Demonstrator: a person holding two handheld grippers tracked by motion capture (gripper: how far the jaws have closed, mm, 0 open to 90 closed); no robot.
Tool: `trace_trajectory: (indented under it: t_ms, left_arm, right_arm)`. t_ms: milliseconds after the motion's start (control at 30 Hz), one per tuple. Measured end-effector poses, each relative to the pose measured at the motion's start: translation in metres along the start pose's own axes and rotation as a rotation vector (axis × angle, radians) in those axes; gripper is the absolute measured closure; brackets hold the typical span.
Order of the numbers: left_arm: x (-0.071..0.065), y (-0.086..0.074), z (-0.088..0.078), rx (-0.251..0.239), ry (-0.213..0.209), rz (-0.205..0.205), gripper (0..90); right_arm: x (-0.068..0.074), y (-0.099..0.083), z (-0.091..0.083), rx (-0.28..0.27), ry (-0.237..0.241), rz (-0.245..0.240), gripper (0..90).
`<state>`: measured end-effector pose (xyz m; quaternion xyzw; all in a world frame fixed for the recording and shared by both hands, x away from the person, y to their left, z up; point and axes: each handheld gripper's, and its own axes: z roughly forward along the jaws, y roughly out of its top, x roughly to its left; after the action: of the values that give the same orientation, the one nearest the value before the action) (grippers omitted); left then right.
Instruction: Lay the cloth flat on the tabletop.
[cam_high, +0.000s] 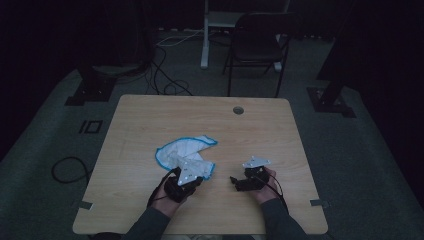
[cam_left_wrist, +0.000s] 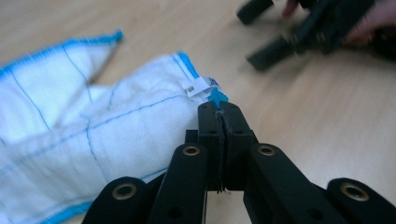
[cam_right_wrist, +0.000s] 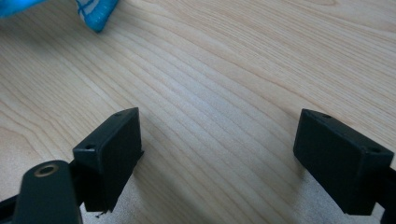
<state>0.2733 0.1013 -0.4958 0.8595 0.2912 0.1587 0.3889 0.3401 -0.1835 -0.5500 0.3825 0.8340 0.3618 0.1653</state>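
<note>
White cloth with blue stitched edging (cam_high: 185, 152) lies crumpled mid-worktop (cam_high: 150, 115), its near corner pinched in my left claw (cam_left_wrist: 219, 109), the bulk trailing away to that claw's left, while my right claw (cam_right_wrist: 219, 154) rests spread and empty just beside.

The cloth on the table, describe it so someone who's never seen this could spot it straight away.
On the wooden table, look just ahead of the left gripper, whose jaws are shut on its corner. The cloth lies crumpled there: white, stitched in thin blue lines, with a bright blue hem and a small white tag.
</note>
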Motion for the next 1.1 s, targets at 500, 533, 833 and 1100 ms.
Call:
trace_trajectory:
  t_ms: [500, 533, 833, 1100]
  left_arm:
    - [-0.031, -0.03, -0.002, 0.05, -0.091, 0.009, 75.1]
    - [-0.03, -0.029, -0.004, 0.045, -0.082, 0.007, 73.2]
    - [0.008, -0.009, -0.02, -0.015, 0.036, -0.011, 72.1]
    - [0.041, 0.009, 0.0, -0.008, 0.084, -0.005, 71.9]
  right_arm:
    - [0.0, 0.0, 0.0, 0.0, 0.0, -0.001, 15.2]
    - [0.0, 0.0, 0.0, 0.0, -0.001, -0.001, 15.2]
    - [0.004, -0.001, -0.005, -0.013, -0.013, 0.01, 36.4]
    - [0.017, 0.003, -0.007, -0.03, 0.003, -0.016, 50.7]
